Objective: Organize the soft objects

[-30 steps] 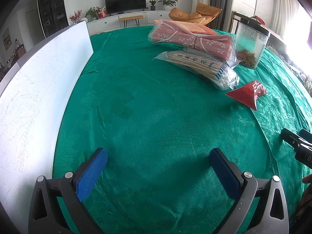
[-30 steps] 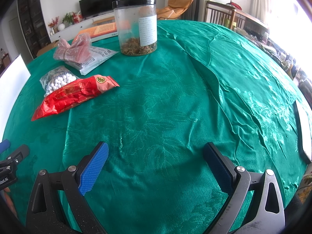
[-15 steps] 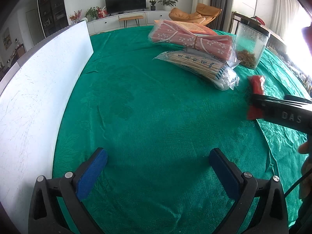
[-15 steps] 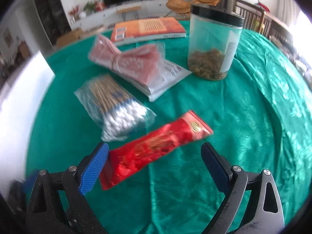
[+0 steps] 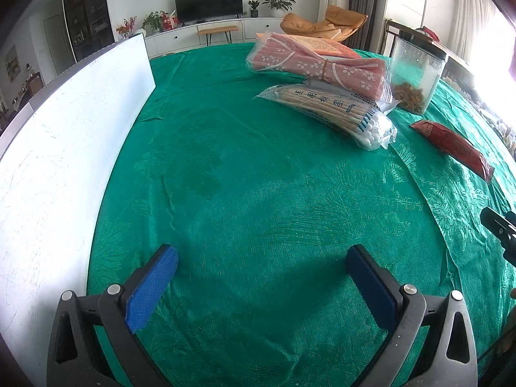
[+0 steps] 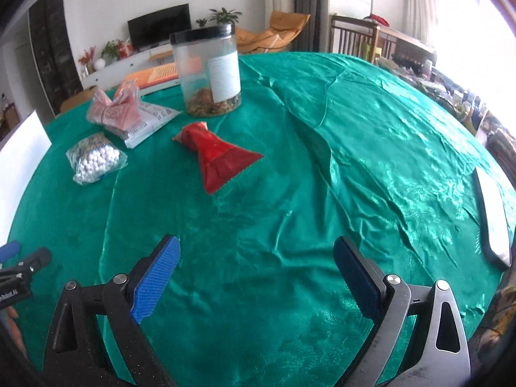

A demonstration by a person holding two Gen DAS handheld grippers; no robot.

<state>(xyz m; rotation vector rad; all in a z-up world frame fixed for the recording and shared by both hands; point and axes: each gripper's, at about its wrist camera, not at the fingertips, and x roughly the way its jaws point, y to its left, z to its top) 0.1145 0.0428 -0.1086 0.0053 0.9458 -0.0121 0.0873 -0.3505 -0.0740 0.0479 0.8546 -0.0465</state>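
A red foil pouch lies on the green tablecloth in front of a clear jar; in the left wrist view the pouch is at the right. A bag of cotton swabs lies beside a pink flowered packet. From the right wrist the swab bag and pink packet are at the left. My left gripper is open over bare cloth. My right gripper is open too, well short of the pouch, nothing between its fingers.
A white board stands along the table's left side. An orange book lies behind the pink packet, a white printed bag under it. A white flat object lies at the table's right edge. Green cloth covers the table.
The right gripper reached out over the red pouch, then drew back toward the near edge. The pouch now lies turned, closer to the jar. The left gripper has stayed still.
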